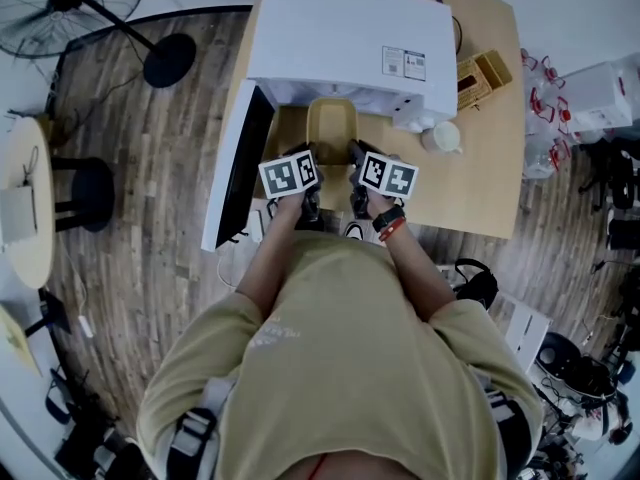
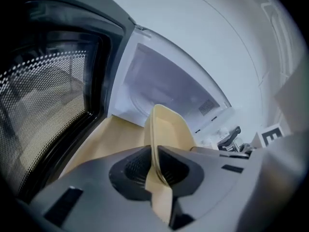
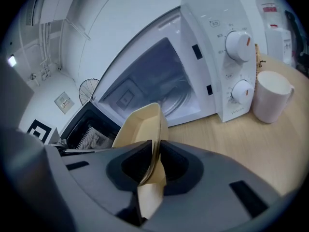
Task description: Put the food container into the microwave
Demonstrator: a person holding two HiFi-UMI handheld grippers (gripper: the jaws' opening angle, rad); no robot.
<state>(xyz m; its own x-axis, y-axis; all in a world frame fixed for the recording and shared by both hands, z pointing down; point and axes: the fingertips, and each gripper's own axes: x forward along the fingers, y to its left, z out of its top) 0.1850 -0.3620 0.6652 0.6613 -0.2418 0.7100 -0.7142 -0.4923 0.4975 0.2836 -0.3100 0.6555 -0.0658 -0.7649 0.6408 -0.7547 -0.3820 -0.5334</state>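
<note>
Your left hand-held gripper (image 2: 155, 166) has its jaws closed down to a thin slit on the near left rim of the food container (image 2: 170, 125). Your right hand-held gripper (image 3: 155, 162) is clamped the same way on the near right rim. In each gripper view the beige wall runs up between the two pads and the tub opens out at 12 o'clock.

In the head view the container sits just ahead of both hand-held grippers, between them and a little toward 12 o'clock. It is at the mouth of the microwave (image 1: 350, 38), with its far end at the cavity opening. Whether its base touches the desk (image 1: 480, 193) I cannot tell.

The microwave door (image 1: 238, 168) is swung wide open at 9 o'clock of the container, its mesh window facing your left hand-held gripper. The two marker cubes (image 1: 290, 175) lie side by side at 6 o'clock of the tub.

At 3 o'clock of the container a white mug (image 3: 270, 96) stands on the desk beside the control panel, just below the two knobs (image 3: 236, 45). Well off at 10 o'clock a floor fan (image 1: 70, 3) stands on the wooden floor.
</note>
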